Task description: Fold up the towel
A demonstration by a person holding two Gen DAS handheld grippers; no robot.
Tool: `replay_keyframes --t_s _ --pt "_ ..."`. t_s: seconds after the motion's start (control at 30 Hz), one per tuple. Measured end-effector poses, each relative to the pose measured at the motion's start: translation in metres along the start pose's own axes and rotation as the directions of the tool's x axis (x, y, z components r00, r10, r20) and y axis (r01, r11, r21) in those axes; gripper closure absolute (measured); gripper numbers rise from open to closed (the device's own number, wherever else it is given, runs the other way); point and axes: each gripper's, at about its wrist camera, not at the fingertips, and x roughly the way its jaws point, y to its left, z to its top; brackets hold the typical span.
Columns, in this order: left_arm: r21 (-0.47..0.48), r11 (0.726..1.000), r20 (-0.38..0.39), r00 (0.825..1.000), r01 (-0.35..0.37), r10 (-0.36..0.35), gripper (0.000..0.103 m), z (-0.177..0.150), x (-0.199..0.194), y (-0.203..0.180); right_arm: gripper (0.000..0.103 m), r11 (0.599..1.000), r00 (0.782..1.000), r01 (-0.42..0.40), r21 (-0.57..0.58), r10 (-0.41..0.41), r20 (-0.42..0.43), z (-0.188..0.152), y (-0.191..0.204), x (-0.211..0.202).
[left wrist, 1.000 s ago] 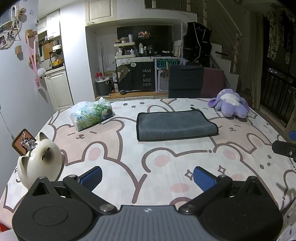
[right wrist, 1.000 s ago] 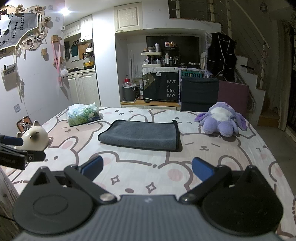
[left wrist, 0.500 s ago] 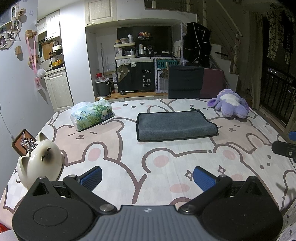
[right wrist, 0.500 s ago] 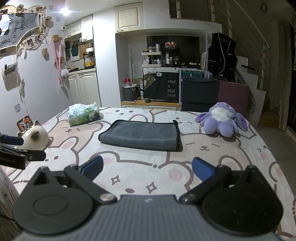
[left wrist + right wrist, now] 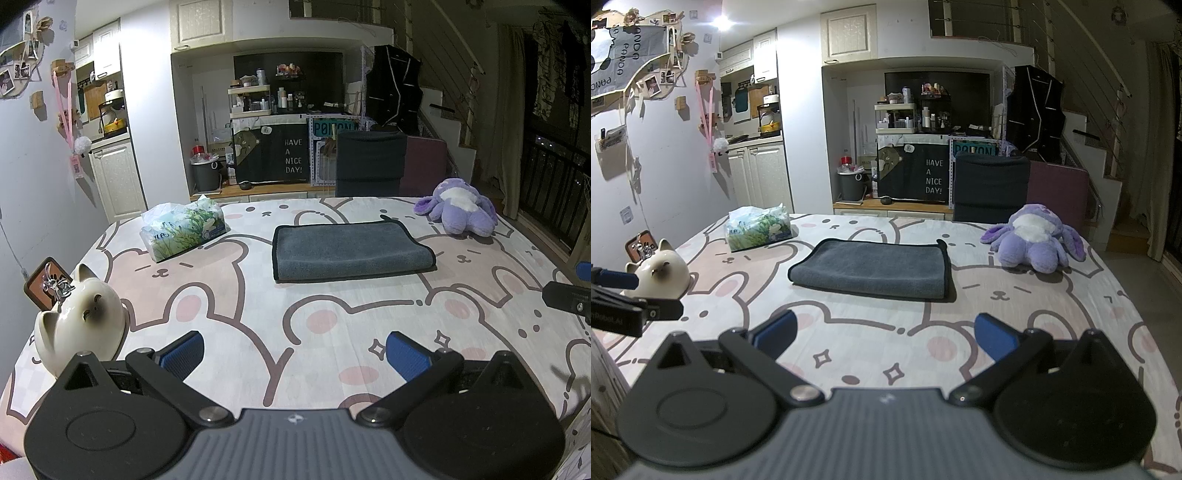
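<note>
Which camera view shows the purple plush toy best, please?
The right wrist view. There the purple plush toy is larger and lies whole on the table, with its white patch and ears clear. The left wrist view also shows the whole toy, but smaller and nearer the frame's right edge.

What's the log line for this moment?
left gripper: open, empty | right gripper: open, empty | dark grey folded microfibre towel: flat on table, untouched, beyond both
</note>
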Motion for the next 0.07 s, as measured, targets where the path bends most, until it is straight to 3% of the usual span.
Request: replay_keyframes --t_s 0.07 --pt "-0.001 1.000 0.002 1.000 0.000 0.000 0.000 0.0023 -0.0012 -0.0014 0.000 1.000 1.000 0.000 0.000 0.000 0.000 0.0000 -0.0001 0.0000"
